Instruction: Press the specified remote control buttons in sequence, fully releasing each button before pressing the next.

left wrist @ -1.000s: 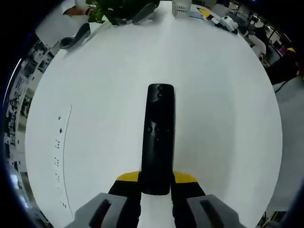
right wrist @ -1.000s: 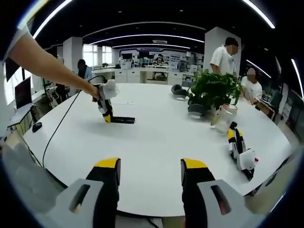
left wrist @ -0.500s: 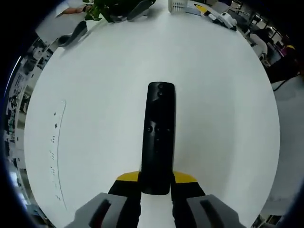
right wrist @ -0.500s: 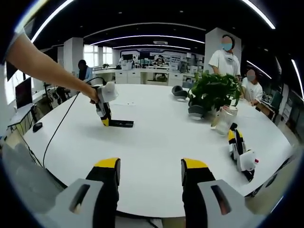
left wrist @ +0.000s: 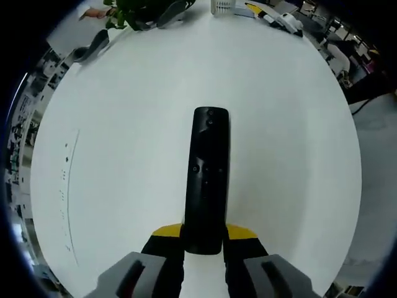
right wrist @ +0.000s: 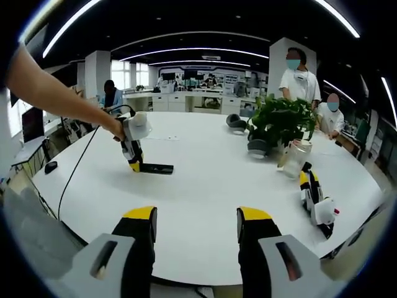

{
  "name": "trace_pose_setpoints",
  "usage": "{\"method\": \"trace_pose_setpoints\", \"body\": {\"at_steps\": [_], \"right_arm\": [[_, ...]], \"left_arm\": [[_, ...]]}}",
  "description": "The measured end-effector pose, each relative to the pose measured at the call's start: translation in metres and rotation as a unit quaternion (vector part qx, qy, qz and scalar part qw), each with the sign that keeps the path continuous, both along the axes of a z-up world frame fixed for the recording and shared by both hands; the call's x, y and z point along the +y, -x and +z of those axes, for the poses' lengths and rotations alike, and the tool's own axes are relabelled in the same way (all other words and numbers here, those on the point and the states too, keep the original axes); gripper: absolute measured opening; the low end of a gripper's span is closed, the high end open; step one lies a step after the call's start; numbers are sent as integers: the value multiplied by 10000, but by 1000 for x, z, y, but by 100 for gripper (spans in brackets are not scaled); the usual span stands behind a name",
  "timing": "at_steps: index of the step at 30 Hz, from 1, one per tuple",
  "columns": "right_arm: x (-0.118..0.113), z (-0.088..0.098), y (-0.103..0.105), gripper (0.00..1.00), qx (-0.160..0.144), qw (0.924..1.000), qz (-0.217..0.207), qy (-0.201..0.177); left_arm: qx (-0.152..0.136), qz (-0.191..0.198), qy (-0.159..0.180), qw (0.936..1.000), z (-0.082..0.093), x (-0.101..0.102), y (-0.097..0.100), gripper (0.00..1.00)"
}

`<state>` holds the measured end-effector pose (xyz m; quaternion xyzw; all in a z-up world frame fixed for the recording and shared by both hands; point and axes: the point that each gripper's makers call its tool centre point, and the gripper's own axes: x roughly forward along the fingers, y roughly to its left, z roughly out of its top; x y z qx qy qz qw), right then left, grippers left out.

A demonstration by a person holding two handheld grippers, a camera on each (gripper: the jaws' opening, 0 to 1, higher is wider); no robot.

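Left gripper (left wrist: 203,248) was clamped on the near end of the black remote control (left wrist: 206,177), held above the white table (left wrist: 124,124). Right gripper (right wrist: 195,226) hovered apart, jaws spread, gripping nothing.

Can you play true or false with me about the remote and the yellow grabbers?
1. The left gripper is shut on the black remote control. True.
2. The right gripper holds the remote. False: its fingers stand apart with nothing between them.
3. The remote lies on a white table. True.
4. A green plant stands on the table. True.
5. The remote is red. False: it is black.
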<state>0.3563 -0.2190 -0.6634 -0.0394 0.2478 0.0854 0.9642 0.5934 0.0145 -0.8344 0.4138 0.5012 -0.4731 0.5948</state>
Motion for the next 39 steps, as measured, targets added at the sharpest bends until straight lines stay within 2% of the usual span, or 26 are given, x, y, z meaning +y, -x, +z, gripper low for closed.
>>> {"method": "trace_pose_setpoints", "body": {"at_steps": [8,24,39], "right_arm": [[1,1,0,54,-7,10000,18,-21],[0,8,0,54,-187,9997,12,-137],[1,11,1,52,-258,9995,60,-177]], "left_arm": [[9,-59,-188,9998,-1,0,17,23],[-1,21,-133,9999,0,2,48,23],[21,0,-217,9998,0,3,73,23]]}}
